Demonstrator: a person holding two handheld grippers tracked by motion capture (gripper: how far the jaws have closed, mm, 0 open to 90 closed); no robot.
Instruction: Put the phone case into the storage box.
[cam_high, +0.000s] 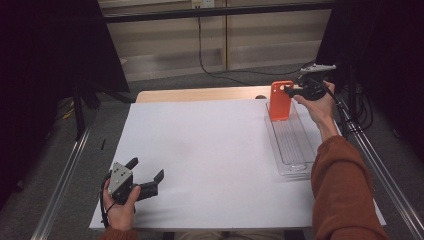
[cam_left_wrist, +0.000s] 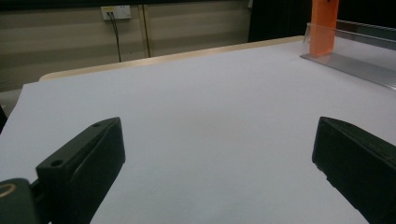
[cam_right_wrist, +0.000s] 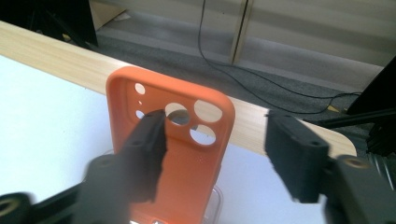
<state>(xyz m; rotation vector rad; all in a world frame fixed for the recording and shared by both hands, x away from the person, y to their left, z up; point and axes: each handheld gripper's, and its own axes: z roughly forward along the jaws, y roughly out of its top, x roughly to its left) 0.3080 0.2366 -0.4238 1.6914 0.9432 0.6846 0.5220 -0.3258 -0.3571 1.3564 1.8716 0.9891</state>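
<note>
Release step: right tongs (cam_high: 290, 91) spread around orange phone case (cam_high: 280, 100), upright in clear tray (cam_high: 295, 155) at 2 o'clock. Next: withdraw without tipping. Left tongs (cam_high: 149, 176) spread, empty.

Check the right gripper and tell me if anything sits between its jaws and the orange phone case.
Nothing visible does. The right gripper is open right at the orange phone case, which stands upright at the far end of the clear tray. One jaw overlaps the case's inner face; the other stands clear to the side.

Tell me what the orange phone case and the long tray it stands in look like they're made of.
Orange phone case: probably silicone or soft plastic; matte, evenly coloured, rounded edges. Tray: looks like clear hard plastic or acrylic; see-through, glossy, with a ribbed floor.
</note>
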